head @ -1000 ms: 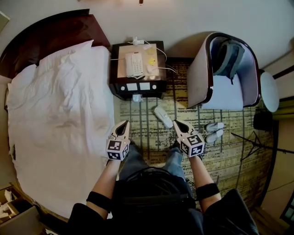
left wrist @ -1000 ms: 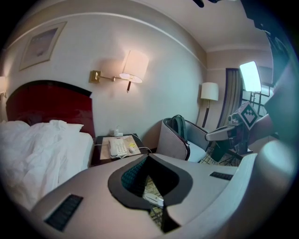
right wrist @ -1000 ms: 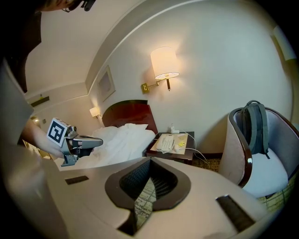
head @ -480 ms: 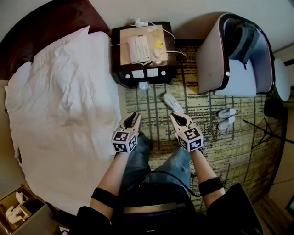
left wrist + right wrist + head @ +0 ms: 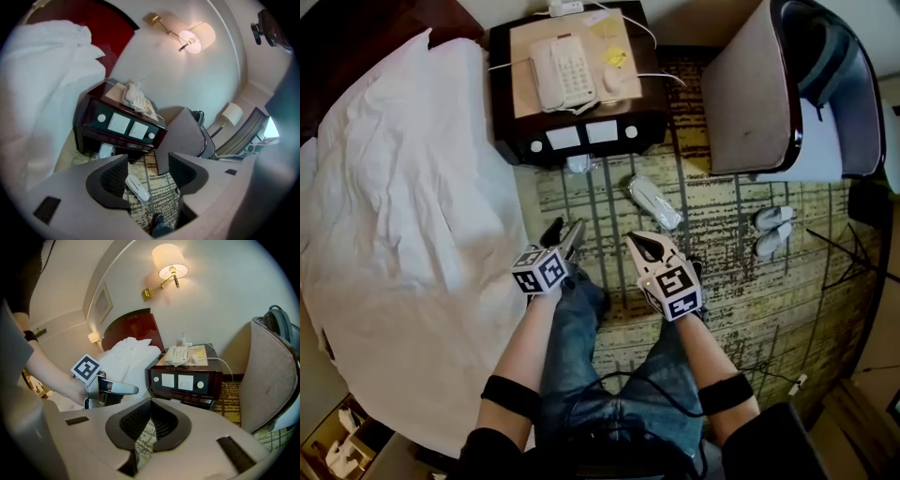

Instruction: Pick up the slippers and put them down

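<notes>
A single white slipper [image 5: 654, 203] lies on the patterned carpet in front of the nightstand. A pair of white slippers [image 5: 773, 230] sits further right by the armchair. My left gripper [image 5: 562, 232] hangs low over the carpet, down and left of the single slipper; its jaws have just been opening and nothing is between them. In the left gripper view the slipper [image 5: 137, 188] shows on the floor beyond the open left gripper [image 5: 147, 171]. My right gripper [image 5: 636, 243] is just short of the single slipper, shut and empty [image 5: 147, 420].
A dark nightstand [image 5: 504, 89] with a telephone [image 5: 561, 73] stands ahead, a small white object [image 5: 578, 165] under its front. The white bed [image 5: 403, 216] fills the left. An armchair [image 5: 759, 94] holding a backpack stands right. Tripod legs [image 5: 853, 258] lie far right.
Both grippers have come down toward the carpet and nearer the single slipper. The left gripper has rolled and its jaws have opened; the right stays shut.
</notes>
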